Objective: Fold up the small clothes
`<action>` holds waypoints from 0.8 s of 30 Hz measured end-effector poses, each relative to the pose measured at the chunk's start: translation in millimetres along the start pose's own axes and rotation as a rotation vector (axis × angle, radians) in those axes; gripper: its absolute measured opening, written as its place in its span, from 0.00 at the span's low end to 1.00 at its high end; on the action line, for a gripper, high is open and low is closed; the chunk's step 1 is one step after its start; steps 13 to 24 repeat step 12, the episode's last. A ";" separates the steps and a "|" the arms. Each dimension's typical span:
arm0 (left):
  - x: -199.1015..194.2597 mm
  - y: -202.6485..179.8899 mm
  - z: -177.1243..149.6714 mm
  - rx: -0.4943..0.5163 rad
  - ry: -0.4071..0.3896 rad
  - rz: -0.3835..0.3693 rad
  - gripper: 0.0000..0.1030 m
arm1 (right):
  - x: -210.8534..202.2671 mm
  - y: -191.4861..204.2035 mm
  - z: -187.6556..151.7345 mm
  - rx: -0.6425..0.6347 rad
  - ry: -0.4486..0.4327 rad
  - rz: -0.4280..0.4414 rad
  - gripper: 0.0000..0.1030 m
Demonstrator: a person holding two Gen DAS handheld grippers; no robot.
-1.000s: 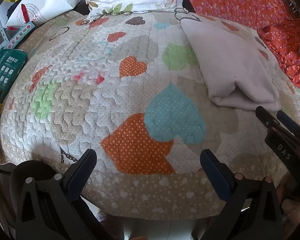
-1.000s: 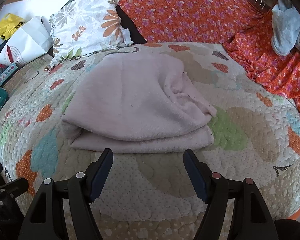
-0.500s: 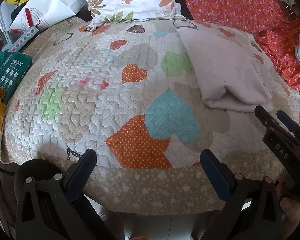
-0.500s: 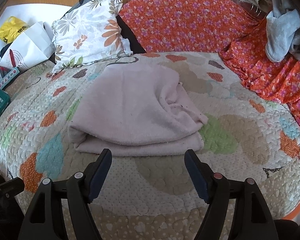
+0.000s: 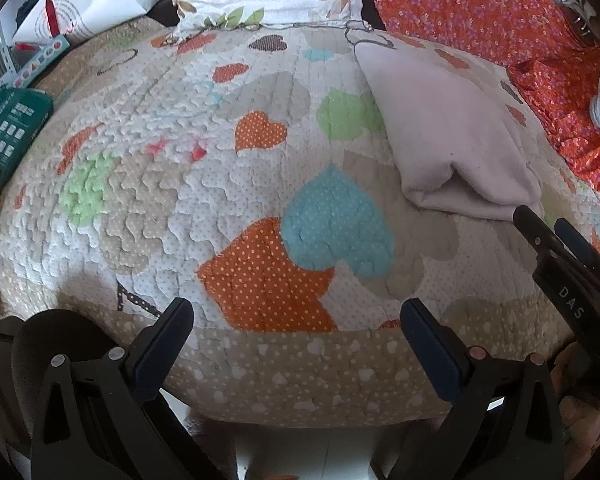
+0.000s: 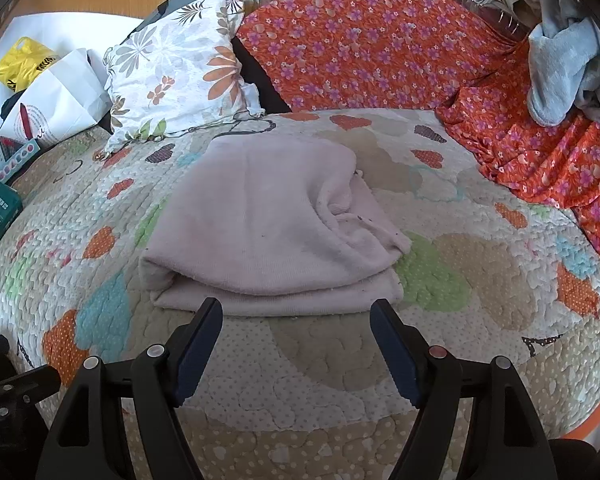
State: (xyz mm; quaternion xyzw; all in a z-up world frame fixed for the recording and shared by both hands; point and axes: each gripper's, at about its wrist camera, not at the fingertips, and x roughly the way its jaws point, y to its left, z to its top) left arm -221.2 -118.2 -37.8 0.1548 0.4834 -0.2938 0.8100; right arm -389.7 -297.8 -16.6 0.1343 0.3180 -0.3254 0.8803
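Pink garment soft matt knit; quilt stitched, puckered cotton.

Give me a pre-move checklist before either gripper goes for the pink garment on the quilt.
1. Left gripper open and empty: ok.
2. Right gripper open and empty: ok.
3. Pink garment lying folded on the quilt, nothing on top: ok.
4. Right gripper lined up with the garment's near edge: ok.
5. Left gripper lined up with the garment: not ok, it lies off to that gripper's right.
6. Fold neat on the far side: cannot tell.
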 end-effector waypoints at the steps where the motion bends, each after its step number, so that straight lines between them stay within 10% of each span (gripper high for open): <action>1: 1.8 0.7 0.4 -0.002 0.003 -0.003 1.00 | -0.1 -0.7 0.0 -0.001 0.001 0.000 0.78; 24: 19.2 0.8 18.7 -0.011 0.010 -0.048 1.00 | 12.7 11.4 9.6 -0.032 0.067 0.046 0.80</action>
